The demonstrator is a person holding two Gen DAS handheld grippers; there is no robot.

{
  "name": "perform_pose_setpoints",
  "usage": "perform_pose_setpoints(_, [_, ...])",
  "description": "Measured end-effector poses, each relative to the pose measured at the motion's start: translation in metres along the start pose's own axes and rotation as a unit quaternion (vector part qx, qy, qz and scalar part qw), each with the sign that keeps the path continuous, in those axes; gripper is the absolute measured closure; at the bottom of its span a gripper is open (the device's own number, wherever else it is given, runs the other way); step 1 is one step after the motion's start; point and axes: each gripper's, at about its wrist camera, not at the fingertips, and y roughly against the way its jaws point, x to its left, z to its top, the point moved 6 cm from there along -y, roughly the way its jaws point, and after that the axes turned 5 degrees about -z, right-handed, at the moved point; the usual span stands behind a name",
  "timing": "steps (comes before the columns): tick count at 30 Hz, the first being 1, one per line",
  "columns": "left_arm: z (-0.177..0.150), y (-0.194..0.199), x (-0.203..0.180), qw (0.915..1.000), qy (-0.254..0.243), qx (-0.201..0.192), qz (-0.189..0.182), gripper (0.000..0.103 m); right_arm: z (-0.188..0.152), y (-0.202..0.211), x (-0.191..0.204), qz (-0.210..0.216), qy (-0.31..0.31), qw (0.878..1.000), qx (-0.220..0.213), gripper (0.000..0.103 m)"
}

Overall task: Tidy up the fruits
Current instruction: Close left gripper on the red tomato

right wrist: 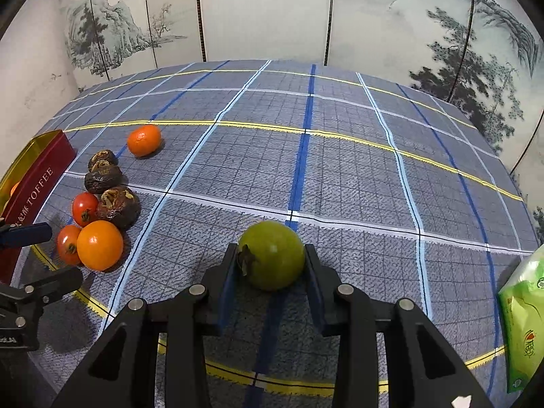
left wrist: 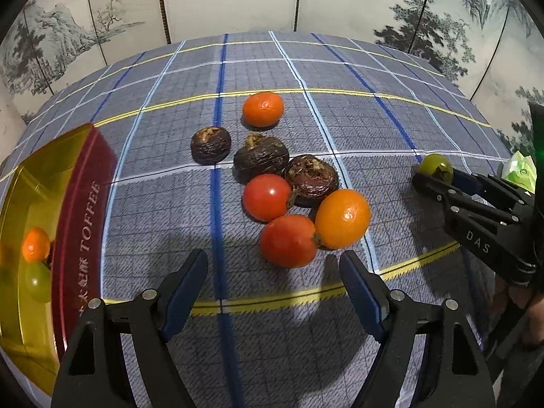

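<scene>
My right gripper point(right wrist: 272, 258) is shut on a green tomato point(right wrist: 272, 255), its pads pressing both sides, low over the checked cloth. The left wrist view shows the same green tomato point(left wrist: 436, 166) at the right. My left gripper point(left wrist: 273, 260) stands open just short of a heap of fruit, nothing between its fingers. In the heap are two red tomatoes point(left wrist: 289, 240) point(left wrist: 267, 197), an orange fruit point(left wrist: 342, 218) and three dark wrinkled fruits point(left wrist: 261, 158). A mandarin point(left wrist: 262, 108) lies a little behind them. An open gold and red toffee tin point(left wrist: 81, 224) at the left holds an orange fruit point(left wrist: 35, 244) and a green one point(left wrist: 37, 280).
A green packet point(right wrist: 520, 323) lies at the table's right edge. A painted folding screen point(right wrist: 258, 10) stands close behind the table. The blue checked cloth point(right wrist: 340, 170) is bare across the middle and the far right.
</scene>
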Motion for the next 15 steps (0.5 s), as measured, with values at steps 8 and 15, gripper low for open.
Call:
perform_pose_setpoints(8, [0.0032,-0.0022,-0.0064,0.9995,-0.02,-0.007,-0.023,0.037,-0.0008,0.0,0.0002,0.0,-0.001,1.0,0.0,0.069])
perform_pose_setpoints(15, [0.0026,0.0013,-0.0026,0.9989,-0.031,-0.013,-0.033,0.043,-0.0009,0.0001,0.0002,0.0,-0.001,1.0,0.0,0.069])
